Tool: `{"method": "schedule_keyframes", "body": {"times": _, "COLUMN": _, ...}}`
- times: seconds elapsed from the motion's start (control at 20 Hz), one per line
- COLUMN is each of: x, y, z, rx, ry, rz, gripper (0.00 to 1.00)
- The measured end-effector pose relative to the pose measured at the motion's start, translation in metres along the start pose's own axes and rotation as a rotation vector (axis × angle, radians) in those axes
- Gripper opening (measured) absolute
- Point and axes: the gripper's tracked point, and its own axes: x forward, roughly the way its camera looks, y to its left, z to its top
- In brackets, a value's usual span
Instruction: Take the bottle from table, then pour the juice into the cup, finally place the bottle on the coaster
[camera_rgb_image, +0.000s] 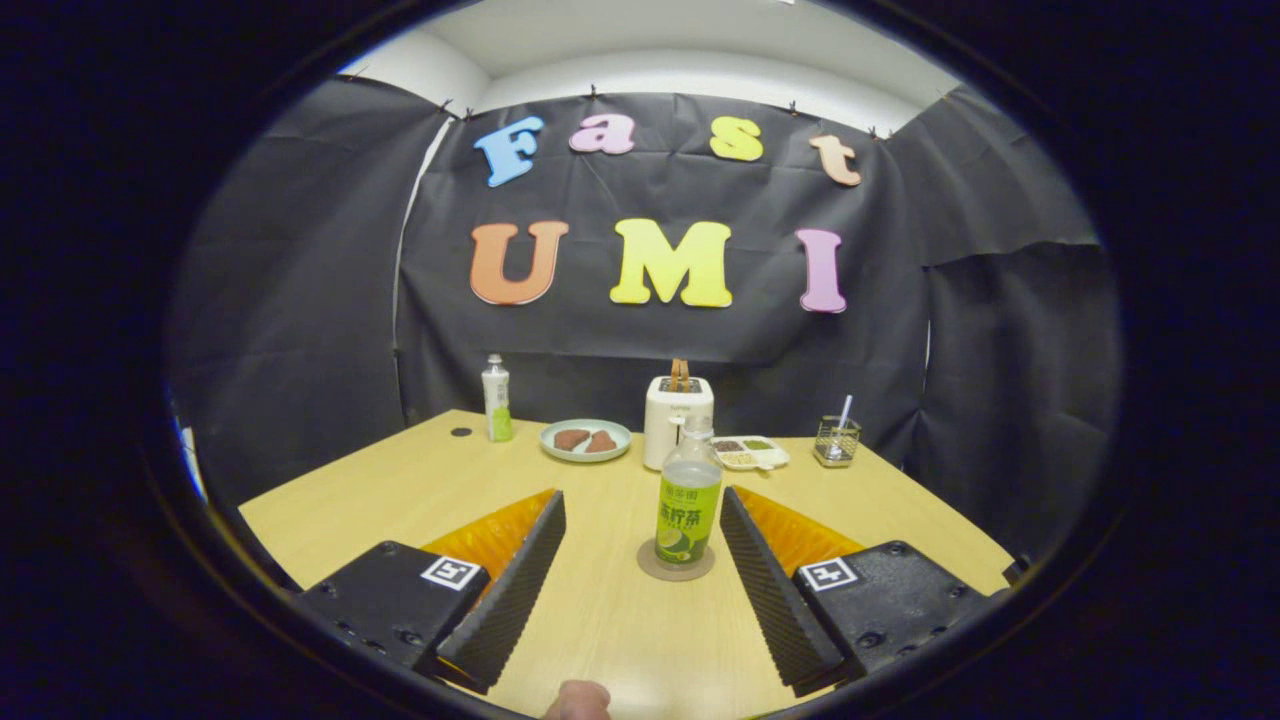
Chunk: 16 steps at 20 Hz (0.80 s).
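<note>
Clear plastic green-labelled bottle (688, 495) stands upright on a round brown coaster (676, 562), untouched between the gripper's (640, 520) wide-spread ribbed black fingers (528, 560)

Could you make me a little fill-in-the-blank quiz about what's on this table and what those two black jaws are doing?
1. The bottle with the green label stands upright on a round ____.
2. The gripper has its jaws ____, one on each side of the bottle, touching nothing.
3. The plate with brown food sits beside the white ____.
4. A second bottle stands at the table's far ____ corner.

Missing words: coaster; open; toaster; left
</note>
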Motion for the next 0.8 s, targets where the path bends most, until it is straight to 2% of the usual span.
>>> {"method": "schedule_keyframes", "body": {"times": 0.15, "x": -0.027, "y": -0.003, "z": 0.003, "rx": -0.007, "ry": -0.023, "rz": -0.005, "gripper": 1.00}}
{"method": "schedule_keyframes", "body": {"times": 0.45, "x": -0.074, "y": 0.007, "z": 0.007, "rx": 0.014, "ry": -0.067, "rz": 0.053, "gripper": 1.00}}
{"method": "schedule_keyframes", "body": {"times": 0.8, "x": -0.092, "y": 0.032, "z": 0.001, "rx": -0.013, "ry": -0.079, "rz": 0.118, "gripper": 1.00}}
